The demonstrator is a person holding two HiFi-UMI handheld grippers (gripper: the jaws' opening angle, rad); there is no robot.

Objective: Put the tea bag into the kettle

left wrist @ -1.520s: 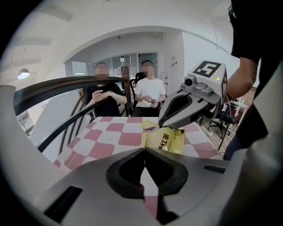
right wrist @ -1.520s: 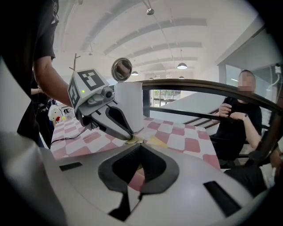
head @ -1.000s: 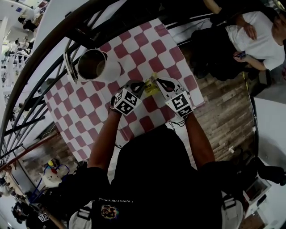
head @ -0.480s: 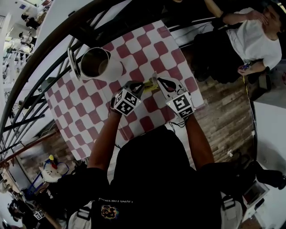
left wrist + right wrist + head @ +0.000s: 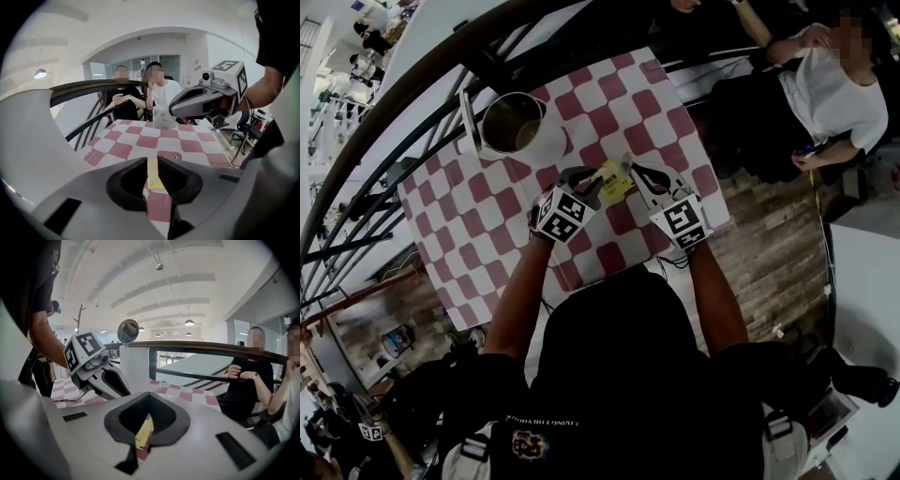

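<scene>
The kettle (image 5: 514, 127) stands open at the far left of the checked table (image 5: 487, 234); in the right gripper view it is a white cylinder (image 5: 134, 363) with its shiny lid up. My right gripper (image 5: 636, 173) is shut on the white tea bag (image 5: 164, 117), which hangs at its tip (image 5: 174, 108) above the cloth. A yellow wrapper (image 5: 614, 178) sits between the two grippers. The jaws of my left gripper (image 5: 153, 160) have just been opening, and the wrapper (image 5: 153, 174) shows in the gap with the pads off it. The wrapper (image 5: 144, 433) also shows below my right gripper (image 5: 149, 397).
A dark curved railing (image 5: 412, 84) runs along the table's far and left sides. Two seated people (image 5: 140, 93) are just beyond the table's far right edge. Wooden floor (image 5: 769, 244) lies to the right of the table.
The left gripper's jaws have parted off the yellow wrapper, which now shows flatter and larger between the grippers. Both grippers have lifted a little.
</scene>
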